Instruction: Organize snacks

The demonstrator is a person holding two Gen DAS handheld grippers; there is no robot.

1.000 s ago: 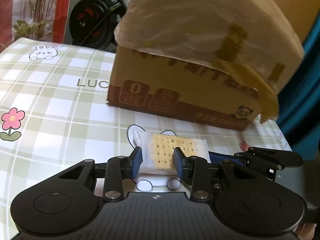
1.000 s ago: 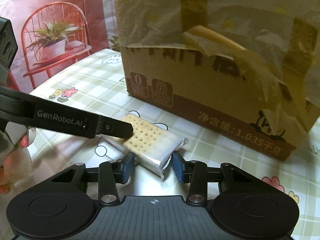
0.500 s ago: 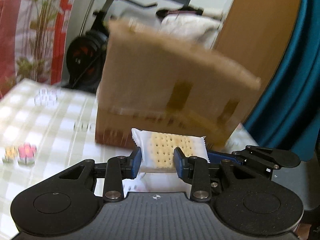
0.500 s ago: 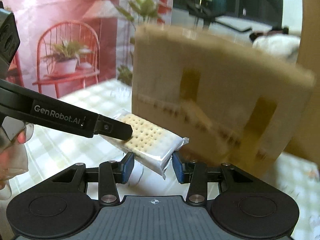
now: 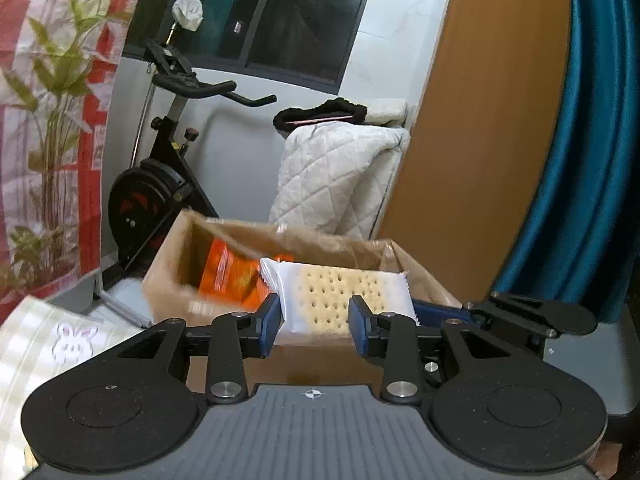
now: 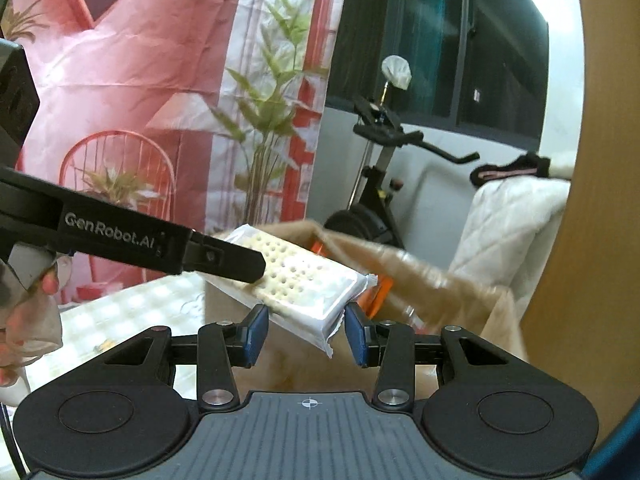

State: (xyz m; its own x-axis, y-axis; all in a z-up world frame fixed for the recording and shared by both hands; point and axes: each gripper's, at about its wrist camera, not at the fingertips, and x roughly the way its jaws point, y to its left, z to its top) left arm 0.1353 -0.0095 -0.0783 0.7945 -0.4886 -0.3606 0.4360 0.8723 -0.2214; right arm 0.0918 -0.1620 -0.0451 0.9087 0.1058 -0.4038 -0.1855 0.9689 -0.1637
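A: Left tongs (image 5: 314,316)?
B: Clamped on the cracker pack (image 5: 340,300), held up over the open cardboard box (image 5: 168,280); orange snack packs (image 5: 228,276) inside at 10 o'clock of it

A: Right tongs (image 6: 306,330)?
B: Spread apart, pads either side of the pack's near end; contact unclear. Checked surface (image 6: 132,304) at 9 o'clock, exercise bike (image 6: 376,184) behind

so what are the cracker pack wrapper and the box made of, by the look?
Cracker pack: thin plastic film, probably; glossy white with a clear window over the crackers and a serrated end seal. It is held in the left hand-held gripper. Box: brown corrugated cardboard, likely; matte, with flaps open.
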